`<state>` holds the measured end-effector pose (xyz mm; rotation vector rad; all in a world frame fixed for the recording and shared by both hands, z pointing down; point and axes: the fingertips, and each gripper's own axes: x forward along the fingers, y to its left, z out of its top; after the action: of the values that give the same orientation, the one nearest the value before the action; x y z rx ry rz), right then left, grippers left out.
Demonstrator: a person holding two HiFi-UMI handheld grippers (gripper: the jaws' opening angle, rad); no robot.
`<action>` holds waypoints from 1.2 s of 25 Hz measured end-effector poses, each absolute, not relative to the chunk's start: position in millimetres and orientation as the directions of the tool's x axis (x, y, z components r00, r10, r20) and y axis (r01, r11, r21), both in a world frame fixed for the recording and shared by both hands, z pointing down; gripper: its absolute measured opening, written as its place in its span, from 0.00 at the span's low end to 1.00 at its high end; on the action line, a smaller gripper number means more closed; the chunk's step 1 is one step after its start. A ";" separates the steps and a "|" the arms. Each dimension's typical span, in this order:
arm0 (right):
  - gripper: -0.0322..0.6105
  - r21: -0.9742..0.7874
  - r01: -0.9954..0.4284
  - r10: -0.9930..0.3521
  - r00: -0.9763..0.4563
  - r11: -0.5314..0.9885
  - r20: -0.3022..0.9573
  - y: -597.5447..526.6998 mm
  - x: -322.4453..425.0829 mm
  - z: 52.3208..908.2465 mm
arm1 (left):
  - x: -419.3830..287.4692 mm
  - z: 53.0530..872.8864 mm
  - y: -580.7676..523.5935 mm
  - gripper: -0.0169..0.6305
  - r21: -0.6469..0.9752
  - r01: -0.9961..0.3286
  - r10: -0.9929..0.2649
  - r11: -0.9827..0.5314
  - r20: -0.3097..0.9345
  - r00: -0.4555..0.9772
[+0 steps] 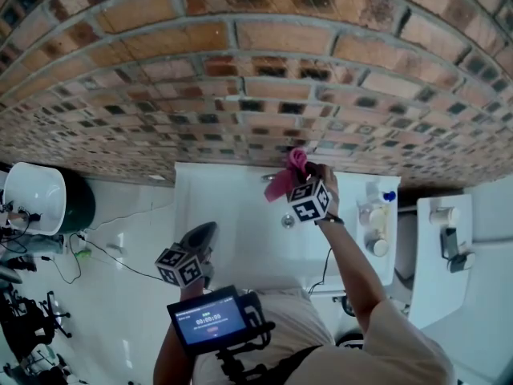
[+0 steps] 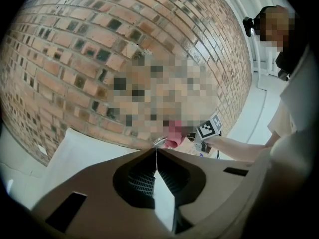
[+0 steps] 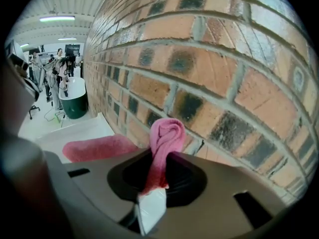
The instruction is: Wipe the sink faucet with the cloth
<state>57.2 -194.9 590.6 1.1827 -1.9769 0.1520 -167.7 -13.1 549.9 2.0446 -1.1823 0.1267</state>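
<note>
My right gripper [image 1: 304, 169] is shut on a pink cloth [image 1: 287, 176] and holds it against the chrome faucet [image 1: 267, 178] at the back of the white sink [image 1: 232, 215], close to the brick wall. In the right gripper view the cloth [image 3: 166, 138] stands up twisted from between the jaws of the right gripper [image 3: 155, 180], with more of it hanging at the left. Over the sink's front left, my left gripper [image 1: 207, 233] is shut and holds nothing. In its own view the left gripper [image 2: 156, 151] points at the cloth [image 2: 174, 133] and the faucet [image 2: 162, 141].
Bottles [image 1: 373, 215] stand on the sink's right ledge. The drain [image 1: 288, 220] lies mid-basin. A white and dark green tub [image 1: 40, 199] stands at the left with cables [image 1: 88, 251] on the floor. Another white fixture [image 1: 445, 247] is at the right.
</note>
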 end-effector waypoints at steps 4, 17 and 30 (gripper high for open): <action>0.16 0.268 -0.797 -0.687 -0.236 0.542 0.687 -195.1 72.3 594.1 | -161.7 553.7 -13.6 0.01 0.551 -0.785 -0.697 -0.283 0.444 0.563; 0.16 0.177 -0.818 -0.631 -0.265 0.548 0.729 -183.7 109.2 653.3 | -130.0 556.0 -25.1 0.01 0.551 -0.776 -0.668 -0.305 0.458 0.587; 0.15 0.117 -0.810 -0.584 -0.306 0.575 0.752 -178.3 111.7 710.1 | -107.5 564.6 -29.7 0.01 0.540 -0.780 -0.632 -0.317 0.493 0.598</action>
<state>111.7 -178.3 710.1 1.1114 -2.0173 0.3637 -107.5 -29.7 564.6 2.0513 -1.1145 0.2435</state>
